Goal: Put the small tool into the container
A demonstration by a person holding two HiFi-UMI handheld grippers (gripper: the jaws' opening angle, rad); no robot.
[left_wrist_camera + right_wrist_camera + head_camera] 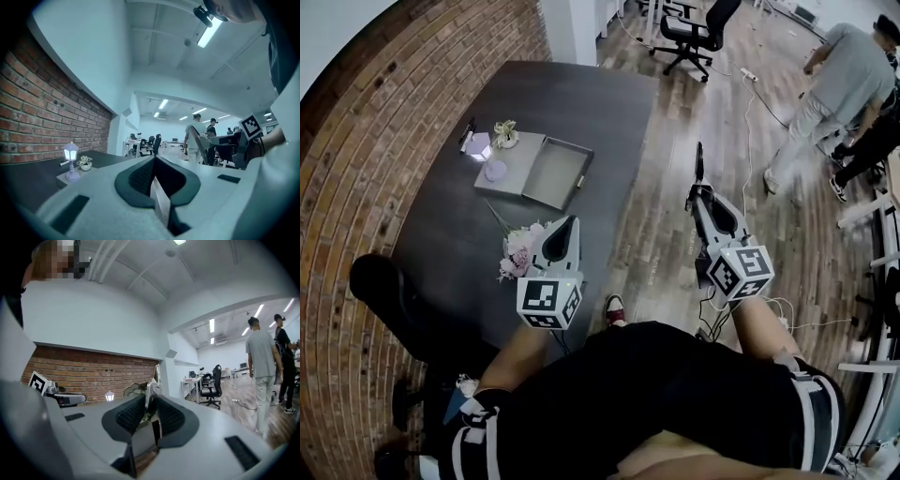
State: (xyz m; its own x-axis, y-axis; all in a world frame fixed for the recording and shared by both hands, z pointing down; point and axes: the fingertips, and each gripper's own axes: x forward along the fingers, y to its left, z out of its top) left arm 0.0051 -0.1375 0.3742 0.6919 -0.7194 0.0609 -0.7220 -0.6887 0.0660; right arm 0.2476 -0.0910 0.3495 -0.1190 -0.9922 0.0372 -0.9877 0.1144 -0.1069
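Small tool (151,392): thin, flat strip of silvery metal. It stands upright between the pads and rises above them to a narrow tip. In the head view it shows only as a dark sliver past the jaw tips.
Tool location: over the wooden floor (675,112), off the right edge of the table (581,103), at 3 o'clock from the container (555,176) and well apart from it.
Right gripper (703,190): jaws closed on the small tool, one pad against each face.
Left gripper (571,223): jaws together, nothing between them. It is above the table at 6 o'clock from the container, just beside the flowers (520,251).
Container: grey, shallow, rimmed tray lying open on the dark table, its interior bare.
Lamp (478,147): lit, on the flat grey panel at 9 o'clock from the tray.
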